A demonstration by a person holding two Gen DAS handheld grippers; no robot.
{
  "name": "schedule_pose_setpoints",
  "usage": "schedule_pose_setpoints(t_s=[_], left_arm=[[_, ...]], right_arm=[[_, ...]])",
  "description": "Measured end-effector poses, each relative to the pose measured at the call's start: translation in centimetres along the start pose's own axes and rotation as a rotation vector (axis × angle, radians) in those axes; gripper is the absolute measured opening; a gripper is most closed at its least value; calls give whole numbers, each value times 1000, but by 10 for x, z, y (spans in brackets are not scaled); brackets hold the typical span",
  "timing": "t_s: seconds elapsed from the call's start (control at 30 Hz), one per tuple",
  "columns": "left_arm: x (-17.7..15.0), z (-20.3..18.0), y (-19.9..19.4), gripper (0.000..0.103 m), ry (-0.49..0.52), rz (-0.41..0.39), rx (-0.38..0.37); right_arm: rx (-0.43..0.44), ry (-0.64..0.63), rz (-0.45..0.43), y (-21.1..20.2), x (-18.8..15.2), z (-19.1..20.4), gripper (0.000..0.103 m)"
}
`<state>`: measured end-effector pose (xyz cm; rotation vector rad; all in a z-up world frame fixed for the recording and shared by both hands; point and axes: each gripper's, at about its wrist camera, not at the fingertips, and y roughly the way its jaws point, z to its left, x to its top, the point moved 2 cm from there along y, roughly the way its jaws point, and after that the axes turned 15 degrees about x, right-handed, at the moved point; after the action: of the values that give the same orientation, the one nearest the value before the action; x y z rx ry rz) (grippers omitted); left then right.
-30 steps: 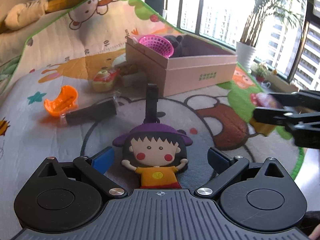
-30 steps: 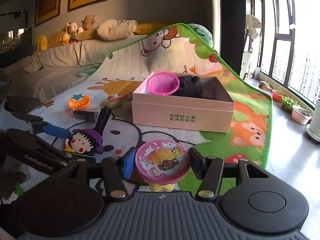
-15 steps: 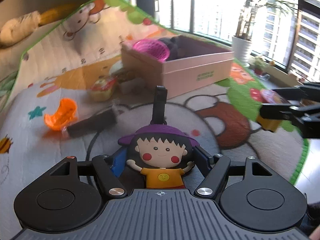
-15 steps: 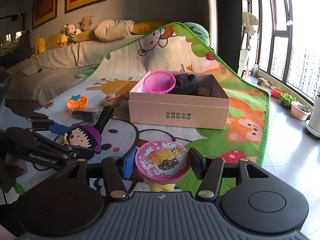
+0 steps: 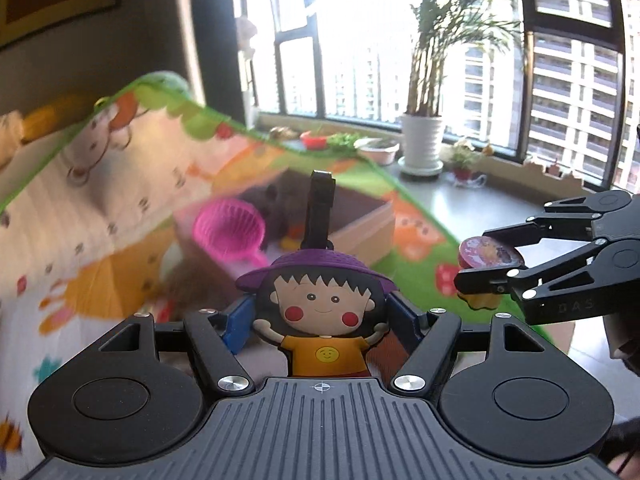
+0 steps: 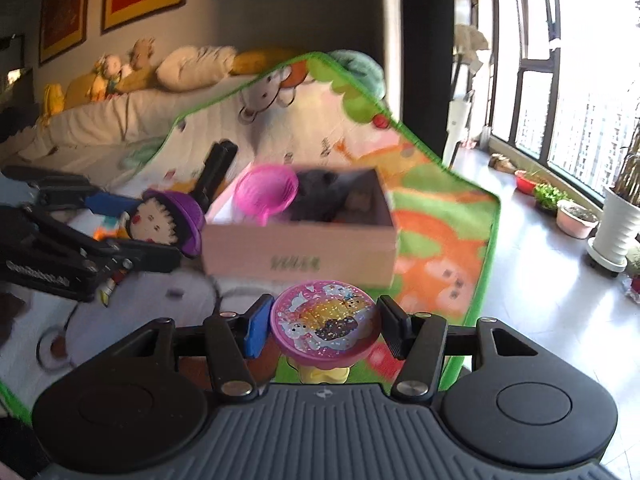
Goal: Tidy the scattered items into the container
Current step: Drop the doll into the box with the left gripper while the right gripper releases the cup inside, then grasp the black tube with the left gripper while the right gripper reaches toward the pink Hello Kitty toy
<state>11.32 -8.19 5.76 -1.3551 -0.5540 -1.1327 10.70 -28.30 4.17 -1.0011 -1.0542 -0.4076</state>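
My left gripper [image 5: 320, 316] is shut on a flat cartoon girl tag [image 5: 322, 308] with a purple hat and black strap, held in the air; it also shows in the right wrist view [image 6: 160, 222]. My right gripper [image 6: 324, 328] is shut on a pink-lidded yellow jelly cup [image 6: 325, 326], also seen in the left wrist view [image 5: 486, 256]. The pink cardboard box [image 6: 300, 246] lies ahead on the play mat, holding a pink basket [image 6: 266, 194] and a dark plush toy [image 6: 324, 190].
The colourful play mat [image 6: 440, 216] covers the floor and rises against a sofa [image 6: 100, 120] with cushions and plush toys. Potted plants [image 6: 616, 220] stand by the windows on the right. The left gripper's body [image 6: 60, 248] is close on my right gripper's left.
My left gripper closed on the girl tag and lifted it off the mat toward the box. My right gripper rose and moved closer to the box with the jelly cup.
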Motion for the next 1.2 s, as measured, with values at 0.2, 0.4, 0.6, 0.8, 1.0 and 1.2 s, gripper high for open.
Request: schedule_pose_setpoints(t_s=[0.2, 0.4, 0.6, 0.8, 1.0, 1.2], left_arm=[[38, -1, 44, 76, 22, -59, -10], [59, 7, 102, 83, -7, -88, 10], [46, 33, 118, 97, -72, 17, 17], [6, 65, 72, 101, -141, 72, 57], [-58, 88, 40, 102, -199, 191, 158], [-95, 116, 20, 103, -311, 255, 229]], right_arm=[[-7, 46, -101, 12, 62, -32, 56], [45, 124, -122, 63, 115, -65, 56], [8, 135, -94, 100, 122, -74, 67], [-25, 164, -116, 87, 109, -80, 76], [-33, 86, -45, 93, 90, -49, 76], [49, -130, 14, 119, 79, 31, 77]])
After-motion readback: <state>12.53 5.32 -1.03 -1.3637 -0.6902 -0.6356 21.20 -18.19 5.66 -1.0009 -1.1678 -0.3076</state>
